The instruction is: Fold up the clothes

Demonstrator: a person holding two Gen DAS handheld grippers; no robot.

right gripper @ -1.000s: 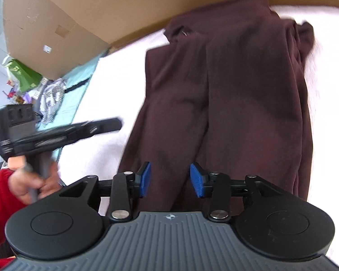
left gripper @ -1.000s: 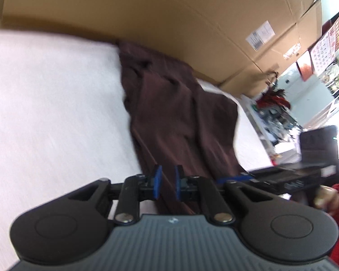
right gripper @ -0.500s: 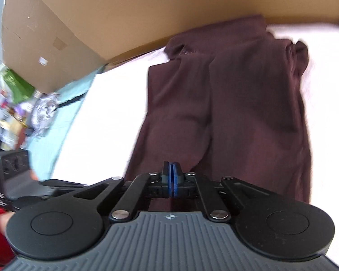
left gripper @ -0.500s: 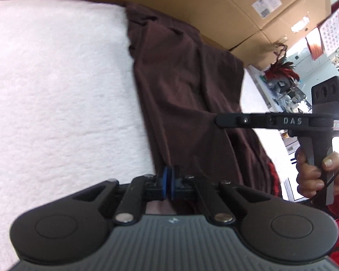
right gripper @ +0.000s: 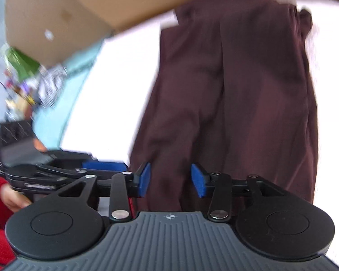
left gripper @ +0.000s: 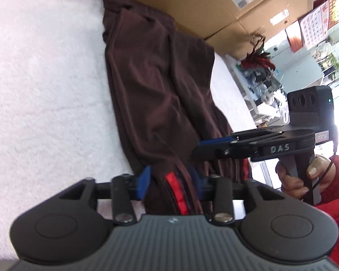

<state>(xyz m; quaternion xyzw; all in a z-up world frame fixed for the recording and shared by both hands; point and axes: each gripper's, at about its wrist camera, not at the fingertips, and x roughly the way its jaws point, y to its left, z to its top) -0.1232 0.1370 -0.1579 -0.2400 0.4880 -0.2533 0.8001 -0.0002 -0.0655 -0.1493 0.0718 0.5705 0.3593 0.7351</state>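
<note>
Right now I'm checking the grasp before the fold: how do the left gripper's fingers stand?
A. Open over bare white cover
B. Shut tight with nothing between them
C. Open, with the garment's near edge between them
C: the left gripper is open, with the dark brown garment and its red trim lying between the blue fingers.

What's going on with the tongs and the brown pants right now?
Left tongs open, astride the pants' near end. Right tongs open over the same end. Dark brown pants lie lengthwise on the white blanket. Nothing in the way.
</note>
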